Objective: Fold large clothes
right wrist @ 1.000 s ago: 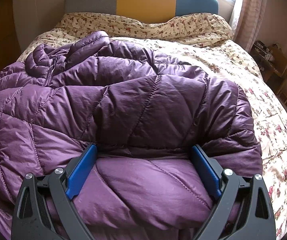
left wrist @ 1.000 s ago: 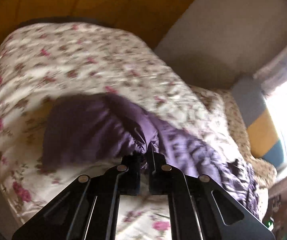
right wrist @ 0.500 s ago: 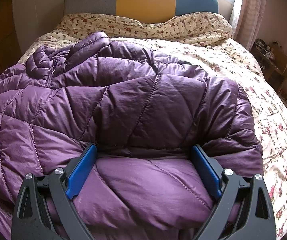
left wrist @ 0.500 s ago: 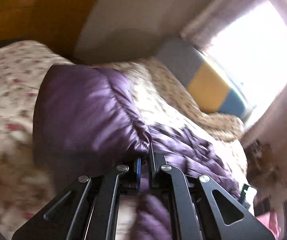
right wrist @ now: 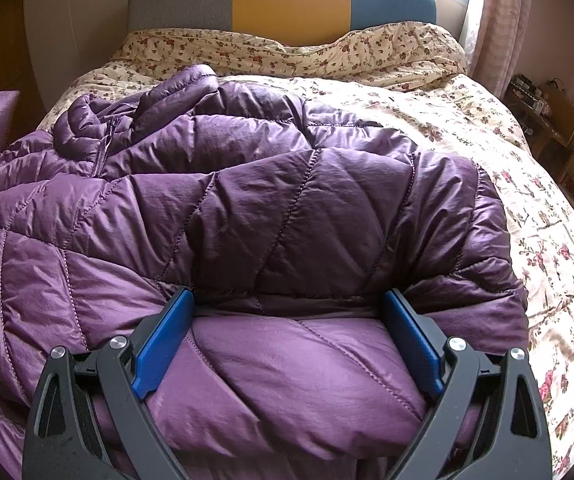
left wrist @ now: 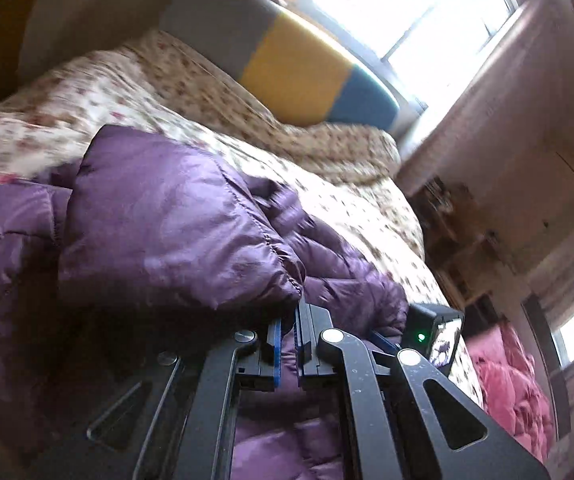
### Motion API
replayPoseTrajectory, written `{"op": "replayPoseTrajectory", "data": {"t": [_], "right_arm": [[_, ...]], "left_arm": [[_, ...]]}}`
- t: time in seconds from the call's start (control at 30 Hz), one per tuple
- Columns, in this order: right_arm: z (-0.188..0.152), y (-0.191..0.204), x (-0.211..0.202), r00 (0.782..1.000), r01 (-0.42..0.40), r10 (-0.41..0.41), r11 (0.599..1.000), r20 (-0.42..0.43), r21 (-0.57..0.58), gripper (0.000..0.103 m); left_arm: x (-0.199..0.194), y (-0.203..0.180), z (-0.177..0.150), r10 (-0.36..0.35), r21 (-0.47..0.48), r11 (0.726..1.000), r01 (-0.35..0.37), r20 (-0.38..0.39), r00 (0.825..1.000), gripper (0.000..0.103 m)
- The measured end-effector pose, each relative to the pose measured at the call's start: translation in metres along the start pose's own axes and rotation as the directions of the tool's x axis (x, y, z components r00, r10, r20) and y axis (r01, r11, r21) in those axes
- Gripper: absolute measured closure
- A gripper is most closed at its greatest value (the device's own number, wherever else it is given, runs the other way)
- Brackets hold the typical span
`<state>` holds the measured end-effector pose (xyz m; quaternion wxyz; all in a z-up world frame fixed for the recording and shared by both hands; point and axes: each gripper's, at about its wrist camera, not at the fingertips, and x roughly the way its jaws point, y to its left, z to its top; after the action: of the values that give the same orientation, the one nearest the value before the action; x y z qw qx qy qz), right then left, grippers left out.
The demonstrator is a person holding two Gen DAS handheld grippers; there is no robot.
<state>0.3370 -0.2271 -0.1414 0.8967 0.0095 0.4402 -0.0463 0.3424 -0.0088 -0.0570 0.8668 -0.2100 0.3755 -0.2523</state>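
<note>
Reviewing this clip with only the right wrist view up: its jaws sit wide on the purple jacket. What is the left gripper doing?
Observer: The left gripper is shut on a sleeve cuff of the purple jacket.
Operator: Is the sleeve flat on the bed?
Observer: No, it hangs lifted over the jacket body.
Operator: Anything else nearby?
Observer: A pink garment lies beyond the floral bedspread, toward the window.

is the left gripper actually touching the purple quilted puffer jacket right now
Touching. In the left wrist view the left gripper has its blue pads shut on a fold of the purple quilted puffer jacket.
</note>
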Motion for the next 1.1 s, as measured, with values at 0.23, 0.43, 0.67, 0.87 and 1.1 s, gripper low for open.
{"op": "replayPoseTrajectory", "data": {"t": [0.23, 0.43, 0.67, 0.87, 1.1], "right_arm": [[0.000, 0.001, 0.001, 1.000, -0.003, 0.003, 1.000, 0.000, 0.001, 0.009], [0.000, -0.001, 0.000, 1.000, -0.004, 0.004, 1.000, 0.000, 0.002, 0.009], [0.000, 0.001, 0.001, 1.000, 0.000, 0.000, 1.000, -0.001, -0.001, 0.009], [0.000, -0.001, 0.001, 1.000, -0.007, 0.007, 1.000, -0.002, 0.002, 0.009], [0.004, -0.005, -0.008, 1.000, -0.024, 0.024, 1.000, -0.007, 0.000, 0.010]], "left_arm": [[0.039, -0.007, -0.012, -0.079, -0.002, 0.997, 0.079, -0.119, 0.990, 0.046], [0.030, -0.009, -0.017, -0.070, 0.009, 0.997, 0.071, -0.081, 0.994, 0.041], [-0.010, 0.007, -0.011, -0.023, -0.054, 0.998, 0.025, 0.039, 0.999, 0.025], [0.013, -0.005, 0.017, -0.179, -0.141, 0.974, 0.179, 0.011, 0.984, 0.025], [0.002, -0.033, 0.020, -0.241, -0.048, 0.969, 0.241, -0.001, 0.970, 0.024]]}}
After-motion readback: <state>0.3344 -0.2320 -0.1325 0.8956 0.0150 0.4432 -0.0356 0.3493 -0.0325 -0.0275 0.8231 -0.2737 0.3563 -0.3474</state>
